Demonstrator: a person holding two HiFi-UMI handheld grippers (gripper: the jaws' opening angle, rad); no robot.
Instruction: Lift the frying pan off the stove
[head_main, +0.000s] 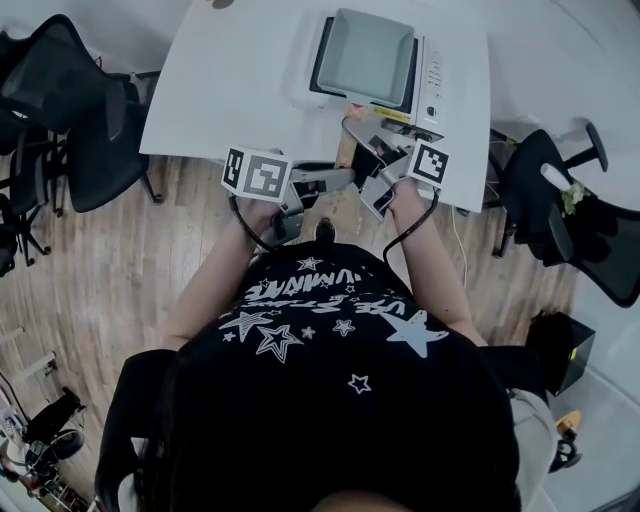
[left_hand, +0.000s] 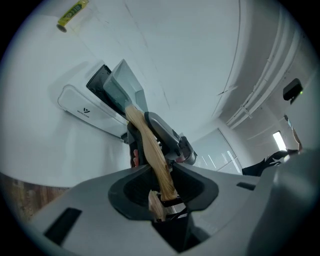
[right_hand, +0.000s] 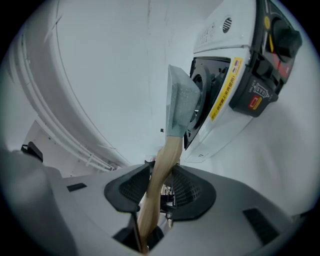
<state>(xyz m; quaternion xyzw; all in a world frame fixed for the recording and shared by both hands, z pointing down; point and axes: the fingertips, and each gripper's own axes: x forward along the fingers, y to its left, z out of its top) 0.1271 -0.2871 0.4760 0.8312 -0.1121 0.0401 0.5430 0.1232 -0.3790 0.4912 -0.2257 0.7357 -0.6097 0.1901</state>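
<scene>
A square grey frying pan (head_main: 365, 55) with a wooden handle lies over the white tabletop stove (head_main: 432, 80); I cannot tell whether it still touches the stove. In the left gripper view the pan (left_hand: 122, 87) stands beyond the jaws and its wooden handle (left_hand: 150, 145) runs back between them. My left gripper (left_hand: 162, 176) is shut on that handle. In the right gripper view the pan (right_hand: 179, 102) is edge-on beside the stove (right_hand: 235, 85), and my right gripper (right_hand: 160, 180) is shut on the handle (right_hand: 165, 160) too. Both grippers meet at the table's front edge (head_main: 355, 170).
The stove stands on a white table (head_main: 230, 80) over a wooden floor. Black office chairs stand at the left (head_main: 90, 130) and the right (head_main: 560, 200). A small yellow-green packet (left_hand: 72, 14) lies far back on the table. A black bin (head_main: 560, 350) sits at the right.
</scene>
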